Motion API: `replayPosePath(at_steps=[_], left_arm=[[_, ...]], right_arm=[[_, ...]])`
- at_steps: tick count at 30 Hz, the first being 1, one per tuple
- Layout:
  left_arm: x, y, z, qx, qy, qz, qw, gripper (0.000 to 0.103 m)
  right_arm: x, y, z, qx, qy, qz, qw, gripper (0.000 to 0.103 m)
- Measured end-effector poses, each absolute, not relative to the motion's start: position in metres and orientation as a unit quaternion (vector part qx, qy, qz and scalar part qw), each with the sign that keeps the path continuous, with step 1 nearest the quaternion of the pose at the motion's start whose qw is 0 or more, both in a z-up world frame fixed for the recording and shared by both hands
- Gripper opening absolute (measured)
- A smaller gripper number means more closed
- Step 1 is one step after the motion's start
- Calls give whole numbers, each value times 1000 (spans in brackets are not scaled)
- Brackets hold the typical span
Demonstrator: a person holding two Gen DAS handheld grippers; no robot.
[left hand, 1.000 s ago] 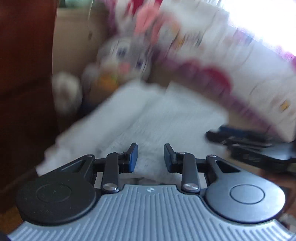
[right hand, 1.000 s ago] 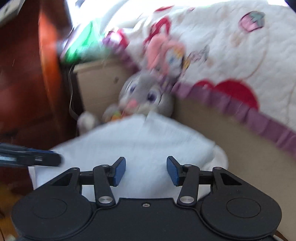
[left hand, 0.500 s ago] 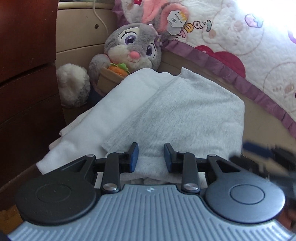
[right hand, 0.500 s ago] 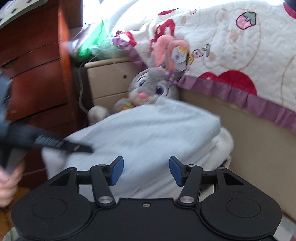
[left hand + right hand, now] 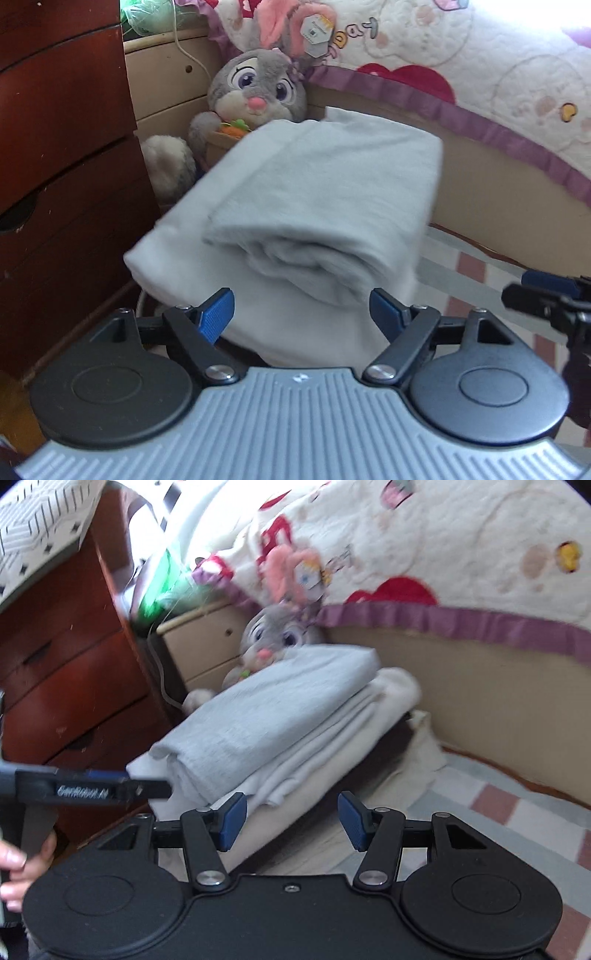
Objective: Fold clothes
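Left tongs (image 5: 301,308): spread wide, grasping nothing, their blue pads just short of the near edge of the stack.
Right tongs (image 5: 291,819): also released and empty, hovering low over the bed (image 5: 517,805), near the stack's lower corner.
Grey garment (image 5: 325,192): folded into a thick rectangle, lying on top of the stack, its rolled fold facing the cameras.
White folded pieces (image 5: 325,738): layered under the grey one, edges roughly aligned, resting on the bed.
Plush rabbit (image 5: 258,88): behind the stack, against the bed frame.
Step in hand: the top piece already lies folded and stacked; both tongs are clear of it.
Next move: either squaring up the stack or turning to another garment; none is visible here.
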State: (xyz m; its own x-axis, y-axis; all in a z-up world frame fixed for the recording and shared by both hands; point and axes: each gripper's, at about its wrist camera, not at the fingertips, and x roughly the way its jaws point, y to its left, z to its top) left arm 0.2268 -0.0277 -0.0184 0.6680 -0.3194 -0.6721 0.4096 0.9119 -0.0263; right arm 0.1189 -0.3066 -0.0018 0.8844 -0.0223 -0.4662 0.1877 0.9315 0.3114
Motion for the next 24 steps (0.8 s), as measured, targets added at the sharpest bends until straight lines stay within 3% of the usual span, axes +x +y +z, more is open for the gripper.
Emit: replayPosePath(at_steps=[4, 6, 10, 15, 24], left_arm=[[194, -42, -4, 79, 365, -210, 904, 87], [180, -49, 0, 88, 369, -225, 897, 97], [153, -63, 4, 120, 380, -239, 886, 102], [126, -73, 4, 141, 400, -235, 875, 103], [107, -53, -14, 119, 462, -158, 864, 103]], right_arm=[[94, -306, 5, 206, 236, -68, 947, 60], [82, -302, 7, 215, 244, -75, 943, 61], [58, -295, 13, 215, 276, -110, 930, 61], [34, -290, 17, 207, 308, -117, 921, 63], [-2, -259, 34, 180, 288, -90, 936, 67]])
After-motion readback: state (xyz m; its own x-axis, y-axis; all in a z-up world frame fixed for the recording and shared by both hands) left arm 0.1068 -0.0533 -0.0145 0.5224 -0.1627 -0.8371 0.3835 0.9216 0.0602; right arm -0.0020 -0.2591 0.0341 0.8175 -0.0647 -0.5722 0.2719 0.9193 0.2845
